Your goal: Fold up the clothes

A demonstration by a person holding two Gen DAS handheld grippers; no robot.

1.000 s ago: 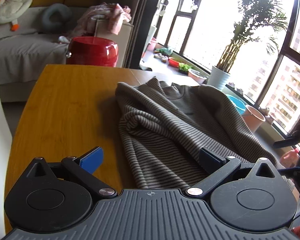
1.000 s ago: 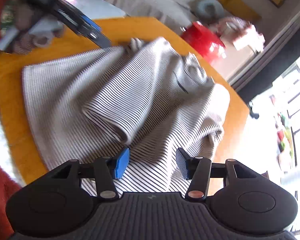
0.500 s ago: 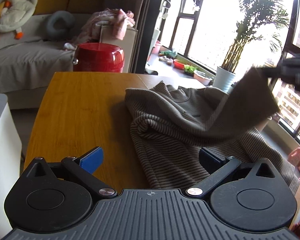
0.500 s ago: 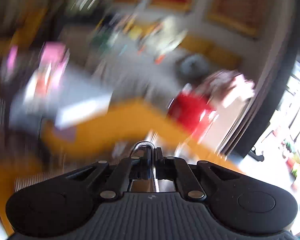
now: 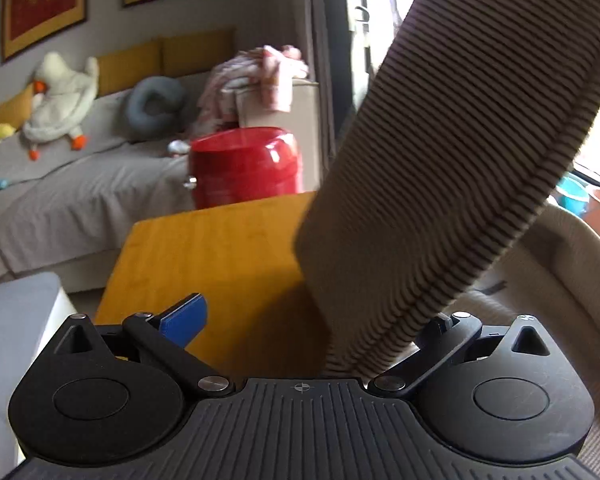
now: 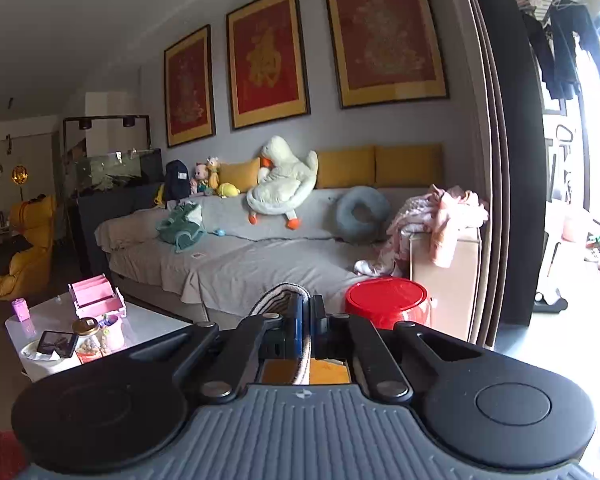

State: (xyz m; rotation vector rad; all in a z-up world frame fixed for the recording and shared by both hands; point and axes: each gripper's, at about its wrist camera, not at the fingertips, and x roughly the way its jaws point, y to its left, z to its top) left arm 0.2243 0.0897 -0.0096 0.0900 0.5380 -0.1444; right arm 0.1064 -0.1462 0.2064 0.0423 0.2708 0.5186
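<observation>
A grey-and-black striped sweater (image 5: 440,184) hangs in the air in front of the left wrist view, one stretched part running down between my left gripper's fingers, the rest (image 5: 556,264) lying on the wooden table (image 5: 220,248). My left gripper (image 5: 312,320) is open, its blue pad (image 5: 184,316) left of the cloth. My right gripper (image 6: 306,312) is shut on a fold of the striped sweater (image 6: 280,296), held up high and facing the sofa.
A red stool (image 5: 244,164) (image 6: 386,300) stands past the table's far edge. Behind it are a grey sofa (image 6: 240,264), a beige box with pink clothes (image 6: 444,240), and a white side table (image 6: 80,332) with small items at left.
My right gripper shut on the sweater and lifted it high off the table. My left gripper stayed open and the hanging cloth now sits between its fingers.
</observation>
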